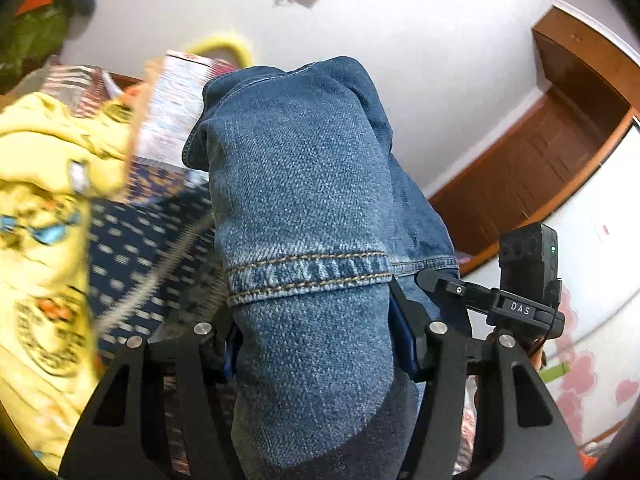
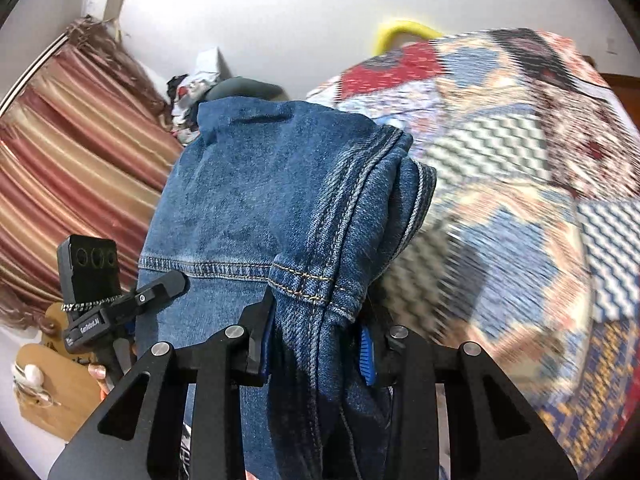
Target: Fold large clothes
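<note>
A pair of blue denim jeans (image 1: 304,168) fills the middle of the left wrist view, its stitched leg hem running across just ahead of the fingers. My left gripper (image 1: 320,320) is shut on this thick fold of denim, and the cloth hangs up off the bed. In the right wrist view the same jeans (image 2: 260,184) bunch at a seamed edge. My right gripper (image 2: 316,320) is shut on that bunch, with a blue pad (image 2: 366,356) showing at its right side. The denim hides most of both pairs of fingertips.
A yellow printed garment (image 1: 44,208) lies at the left on a dark blue patterned sheet (image 1: 132,248). A patchwork quilt (image 2: 500,160) is heaped at the right. A striped curtain (image 2: 80,140) hangs at the left, and a brown wooden door (image 1: 540,152) stands behind.
</note>
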The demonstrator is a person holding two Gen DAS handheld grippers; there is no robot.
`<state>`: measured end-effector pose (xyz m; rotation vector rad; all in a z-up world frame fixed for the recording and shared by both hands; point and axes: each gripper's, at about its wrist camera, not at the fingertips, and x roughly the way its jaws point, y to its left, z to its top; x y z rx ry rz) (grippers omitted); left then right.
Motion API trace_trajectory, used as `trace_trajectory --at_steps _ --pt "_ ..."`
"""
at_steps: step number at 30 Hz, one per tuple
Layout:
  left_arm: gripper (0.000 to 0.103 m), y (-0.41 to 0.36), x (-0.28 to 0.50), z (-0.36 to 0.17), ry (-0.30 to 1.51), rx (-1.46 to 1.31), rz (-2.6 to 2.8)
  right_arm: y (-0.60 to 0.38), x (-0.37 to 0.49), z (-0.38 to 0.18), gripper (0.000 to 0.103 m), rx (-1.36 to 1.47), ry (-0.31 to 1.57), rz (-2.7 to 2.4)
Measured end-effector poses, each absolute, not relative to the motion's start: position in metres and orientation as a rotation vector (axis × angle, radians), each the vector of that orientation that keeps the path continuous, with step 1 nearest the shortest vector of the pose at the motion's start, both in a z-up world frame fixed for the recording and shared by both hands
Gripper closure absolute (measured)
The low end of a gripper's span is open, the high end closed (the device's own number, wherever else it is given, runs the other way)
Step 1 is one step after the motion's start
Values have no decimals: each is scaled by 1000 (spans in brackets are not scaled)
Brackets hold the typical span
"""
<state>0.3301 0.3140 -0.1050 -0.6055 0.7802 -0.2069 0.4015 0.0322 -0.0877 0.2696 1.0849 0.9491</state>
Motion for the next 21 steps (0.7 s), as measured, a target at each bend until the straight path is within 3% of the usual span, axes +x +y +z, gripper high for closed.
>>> trace_trajectory --at_steps 6,11,13,17,21 --pt "44 369 351 -155 835 -662 -102 104 423 -131 73 244 1109 930" --pt "44 410 370 -248 989 -780 -50 141 446 -206 74 201 1254 851" --pt "39 413 371 -283 1029 -793 -25 146 447 -228 73 153 1278 824" --pt "32 421 352 -288 976 -836 -56 141 447 -238 59 133 1265 846" --pt "27 415 335 -275 976 -779 6 127 426 -224 57 45 1230 825"
